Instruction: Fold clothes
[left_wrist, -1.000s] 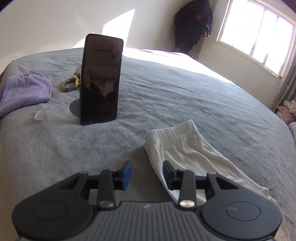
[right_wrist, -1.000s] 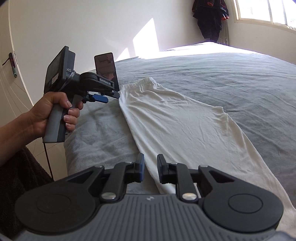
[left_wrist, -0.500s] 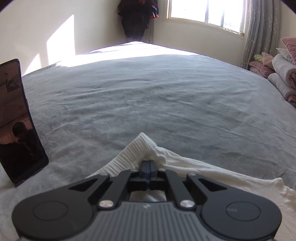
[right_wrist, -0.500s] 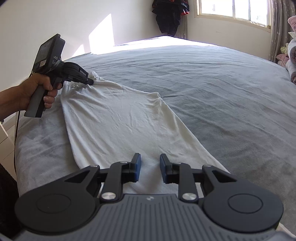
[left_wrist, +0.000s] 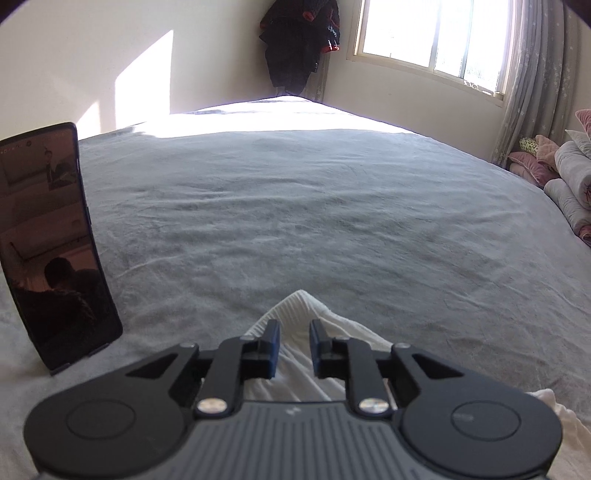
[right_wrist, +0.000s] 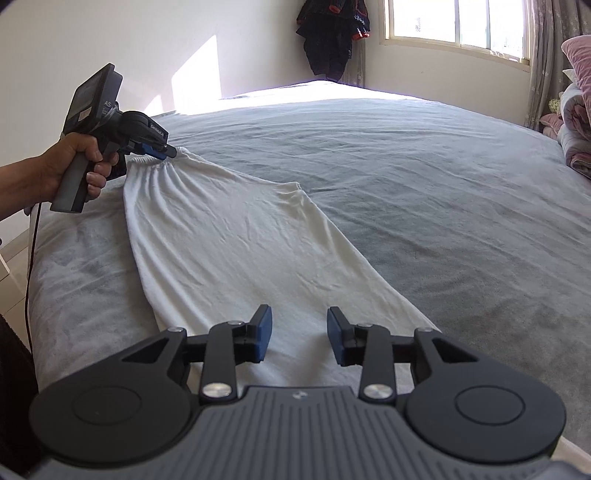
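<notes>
White trousers (right_wrist: 229, 240) lie lengthwise on the grey bed (right_wrist: 443, 184), the ribbed waistband at the far left. In the right wrist view a person's hand (right_wrist: 74, 158) holds my left gripper (right_wrist: 166, 151) with its tip at the bunched waistband. In the left wrist view my left gripper (left_wrist: 294, 325) has its jaws opening, and the waistband (left_wrist: 295, 306) lies loose between the blue pads. My right gripper (right_wrist: 299, 312) hovers over the near end of the trousers. Its jaws are opening too, with cloth below them but nothing pinched.
A dark phone (left_wrist: 51, 251) stands upright on the bed to the left of the waistband. The bed's left edge (right_wrist: 33, 258) drops to the floor. Rolled blankets and pink pillows (left_wrist: 565, 184) pile up at the right. Dark clothes (left_wrist: 299, 44) hang in the far corner.
My left gripper swung right onto the waistband, shut on it half a second ago, and has now parted. The waistband is bunched. My right gripper's jaws have widened over the trousers' near end.
</notes>
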